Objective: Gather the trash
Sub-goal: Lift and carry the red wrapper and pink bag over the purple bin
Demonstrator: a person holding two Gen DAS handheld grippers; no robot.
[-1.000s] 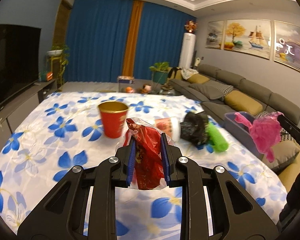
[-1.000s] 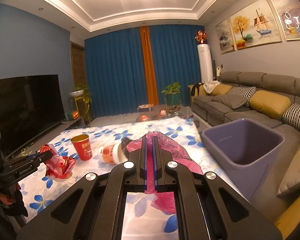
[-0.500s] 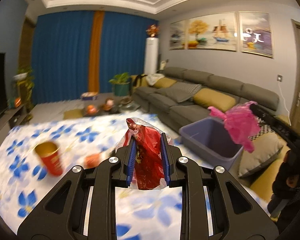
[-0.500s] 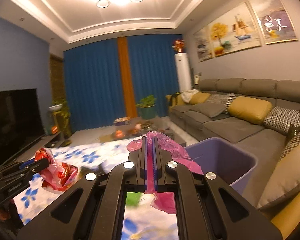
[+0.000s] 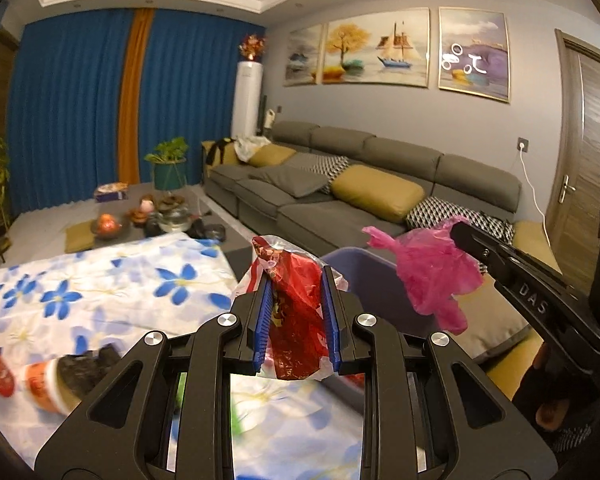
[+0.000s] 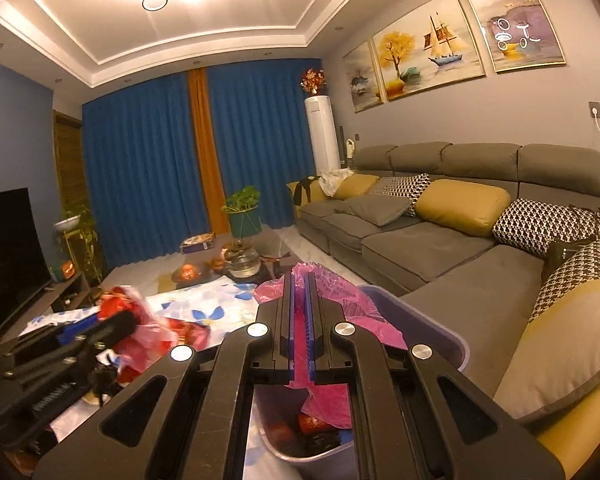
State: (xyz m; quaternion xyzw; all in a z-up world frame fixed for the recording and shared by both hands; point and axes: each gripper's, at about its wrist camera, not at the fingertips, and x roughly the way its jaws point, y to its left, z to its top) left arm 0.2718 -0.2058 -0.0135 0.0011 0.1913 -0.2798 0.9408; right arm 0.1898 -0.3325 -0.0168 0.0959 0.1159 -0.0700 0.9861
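Both grippers apparently level, loaded

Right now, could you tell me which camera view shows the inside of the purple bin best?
The right wrist view: it looks down into the purple bin, showing trash at the bottom beneath the pink plastic bag. The left wrist view shows only its rim and outer wall.

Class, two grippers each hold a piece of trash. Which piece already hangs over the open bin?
The pink plastic bag in the right gripper hangs over the purple bin; the red wrapper in the left gripper is beside it.
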